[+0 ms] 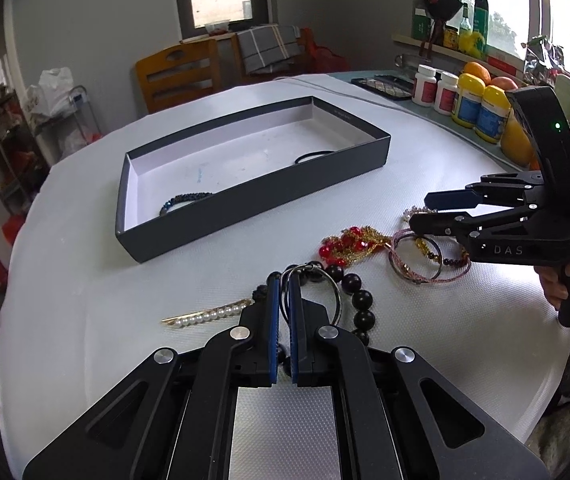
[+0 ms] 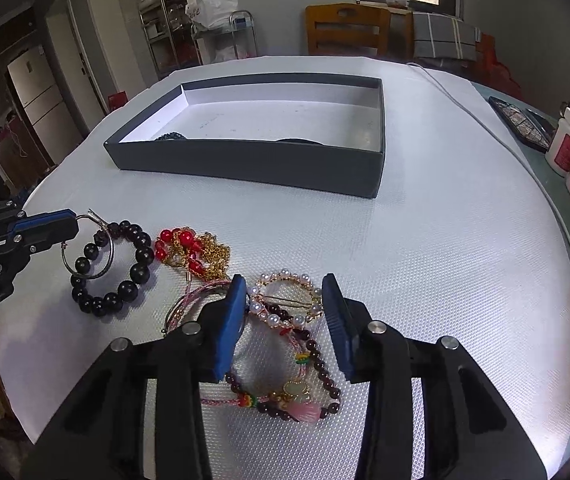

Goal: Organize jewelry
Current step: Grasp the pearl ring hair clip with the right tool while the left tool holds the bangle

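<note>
- The left gripper (image 1: 283, 280), black with blue finger pads, has its jaws pressed together on a thin silver wire bangle (image 2: 89, 250); the ring lies over a black round-bead bracelet (image 2: 115, 266) on the white textured table cover (image 2: 425, 264).
- In the right wrist view, white lettering on the left gripper's body reads "GenRobot.AI".
- The right gripper (image 2: 283, 300) has its jaws spread wide apart, holding nothing, above a pearl-and-gold bead bracelet (image 2: 285, 296), a dark garnet-coloured bead bracelet (image 2: 325, 376) and pink woven cord bracelets (image 2: 201, 292).
- In the left wrist view, the right gripper's body bears the letters "DAS" and a lit green light.
- A red bead and gold chain necklace (image 2: 193, 252) lies bunched between the black beads and the pearl bracelet.
- A gold hair clip lined with pearls (image 1: 205, 314) lies just left of the left gripper's fingers.
- The shallow dark grey rectangular box with white lining (image 1: 253, 188) sits beyond the jewellery pile; inside are a dark blue beaded bracelet (image 1: 183, 201) near one end and a thin black hair band (image 1: 315, 156) near the other.
- White pill bottles with red labels (image 1: 435, 90) and yellow-capped bottles with blue labels (image 1: 481, 108) stand at the table's edge; their print is too small to read.
</note>
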